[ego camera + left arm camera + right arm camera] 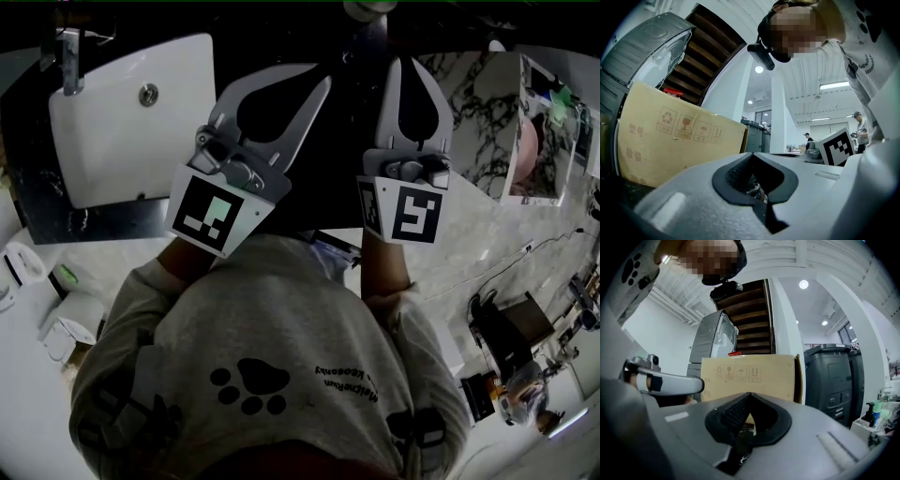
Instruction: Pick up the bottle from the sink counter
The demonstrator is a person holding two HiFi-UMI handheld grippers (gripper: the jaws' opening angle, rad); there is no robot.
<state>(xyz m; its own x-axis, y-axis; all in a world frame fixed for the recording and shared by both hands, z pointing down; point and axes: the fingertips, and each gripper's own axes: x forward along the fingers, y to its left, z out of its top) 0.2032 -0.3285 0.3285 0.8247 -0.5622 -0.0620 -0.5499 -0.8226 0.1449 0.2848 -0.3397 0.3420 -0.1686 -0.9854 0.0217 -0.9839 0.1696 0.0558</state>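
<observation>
Seen from the head camera, both grippers are held out in front of the person's chest, over a dark surface beside a white sink basin (122, 122). My left gripper (323, 82) is shut, its jaws meeting at the tip with nothing between them. My right gripper (406, 61) is shut and empty too. A small white and green object (367, 7) at the top edge may be the bottle; I cannot tell. In the right gripper view, small bottles (876, 412) stand at the far right edge. Each gripper view shows closed jaws (751, 154) (750, 393).
A faucet (70, 56) stands at the basin's far left. A cardboard box (750, 376) and a dark bin (834, 376) lie ahead of the grippers. Pale marbled floor (487, 234) with cables and gear spreads to the right. White items (56, 328) sit at lower left.
</observation>
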